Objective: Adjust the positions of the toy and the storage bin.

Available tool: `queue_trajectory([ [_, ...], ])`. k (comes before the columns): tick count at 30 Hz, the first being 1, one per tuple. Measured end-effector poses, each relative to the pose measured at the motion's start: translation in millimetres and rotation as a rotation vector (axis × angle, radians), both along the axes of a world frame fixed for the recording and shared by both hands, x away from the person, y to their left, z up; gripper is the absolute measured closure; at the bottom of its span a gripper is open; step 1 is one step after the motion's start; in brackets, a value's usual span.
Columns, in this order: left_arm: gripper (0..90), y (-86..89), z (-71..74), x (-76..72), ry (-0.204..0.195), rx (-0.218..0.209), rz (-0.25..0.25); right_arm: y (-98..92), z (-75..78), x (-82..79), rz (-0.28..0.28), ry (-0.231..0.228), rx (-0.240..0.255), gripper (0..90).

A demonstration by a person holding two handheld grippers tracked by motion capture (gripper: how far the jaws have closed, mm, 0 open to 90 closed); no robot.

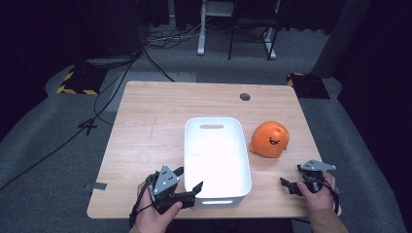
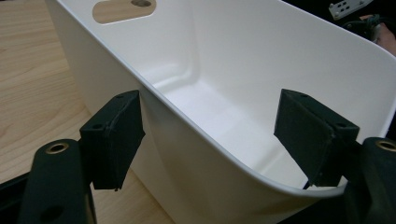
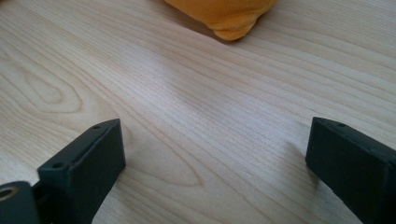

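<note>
The white rectangular plastic bin [image 1: 217,158] stands at the middle of the pale wooden bench [image 1: 145,126], its long axis running from the near edge toward the far edge, with a slot handle in its far end wall. It is empty.

The left hand-held gripper [image 1: 188,178] sits at the bin's near left corner. In the left gripper view its jaws stand wide apart and straddle the bin's left wall [image 2: 154,140], one pad outside and one inside, not yet pressing it.

The right hand-held gripper [image 1: 290,186] rests to the right of the bin near the bench's front edge, open and holding nothing; the right gripper view shows bare wood between its jaws.

The orange rounded plush toy with a smiling face [image 1: 270,140] lies just right of the bin, apart from it and beyond the right hand-held gripper. The right hand is the nearer one to it.

Judgement: the path from that gripper to the toy is unobstructed. The bin wall is the only barrier between toy and bin interior.
</note>
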State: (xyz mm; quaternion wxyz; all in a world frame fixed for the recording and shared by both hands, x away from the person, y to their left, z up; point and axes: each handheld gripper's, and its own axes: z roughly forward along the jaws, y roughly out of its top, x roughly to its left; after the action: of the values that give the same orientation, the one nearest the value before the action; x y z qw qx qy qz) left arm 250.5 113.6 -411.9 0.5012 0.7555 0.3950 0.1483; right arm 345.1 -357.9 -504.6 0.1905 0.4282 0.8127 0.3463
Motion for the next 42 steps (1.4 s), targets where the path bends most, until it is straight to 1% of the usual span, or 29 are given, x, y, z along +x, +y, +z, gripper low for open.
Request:
queue_trajectory([
  [5,24.3,-1.4,0.0,-7.6,0.007,-0.003,-0.016,0.0,0.0,0.0,-0.001,0.0,0.0,4.7],
  [10,23.5,-4.5,-0.5,-13.8,0.003,-0.004,-0.014,0.0,0.0,-0.1,-0.001,0.0,0.0,4.8],
  [14,22.7,-5.0,-1.3,-14.3,0.001,-0.013,-0.012,0.0,0.0,0.0,0.0,0.0,0.0,4.7],
  [17,22.2,-4.2,-1.3,-14.7,-0.005,-0.008,-0.007,0.0,0.0,0.0,0.0,0.0,0.0,4.7],
  [18,21.4,-1.2,2.3,-13.8,0.01,-0.024,-0.009,0.1,0.1,0.0,-0.001,0.001,0.0,4.7],
  [19,17.7,-1.2,2.3,-13.8,0.01,-0.024,-0.009,0.1,0.1,0.0,-0.001,0.001,0.0,4.7],
  [20,15.0,0.8,5.5,-13.1,0.009,-0.045,0.0,0.1,0.0,0.0,-0.001,0.001,0.0,4.7],
  [21,15.0,3.2,9.4,-12.8,-0.001,-0.053,0.009,0.1,0.0,0.0,-0.001,0.001,0.0,4.7],
  [22,17.2,5.3,12.7,-12.2,-0.02,-0.049,0.016,0.0,0.0,0.0,0.0,0.0,0.0,4.7],
  [23,16.3,8.3,16.9,-10.9,-0.035,-0.038,0.022,0.0,0.0,0.0,-0.001,0.001,0.0,4.7],
  [28,16.4,19.4,25.2,-7.8,-0.055,-0.018,0.021,0.0,0.0,0.0,0.0,0.0,0.0,4.7],
  [31,16.5,29.3,29.8,-2.7,-0.074,-0.01,0.042,0.0,0.0,0.0,0.0,0.0,0.0,4.7],
  [33,17.2,36.5,30.8,2.3,-0.075,0.014,0.056,0.0,0.0,0.0,-0.001,0.001,0.0,4.7],
  [34,17.4,40.4,30.7,5.2,-0.075,0.039,0.067,0.0,0.0,0.0,-0.001,0.001,0.0,4.8],
  [37,17.4,47.9,30.0,9.0,-0.076,0.083,0.07,0.0,0.0,0.0,-0.001,0.001,0.0,4.7],
  [40,17.3,55.9,28.1,11.8,-0.068,0.084,0.078,0.0,0.0,0.0,-0.001,0.0,0.0,4.7],
  [42,17.3,61.3,25.0,15.6,-0.055,0.097,0.089,0.0,0.0,0.0,-0.001,0.001,0.0,4.7],
])
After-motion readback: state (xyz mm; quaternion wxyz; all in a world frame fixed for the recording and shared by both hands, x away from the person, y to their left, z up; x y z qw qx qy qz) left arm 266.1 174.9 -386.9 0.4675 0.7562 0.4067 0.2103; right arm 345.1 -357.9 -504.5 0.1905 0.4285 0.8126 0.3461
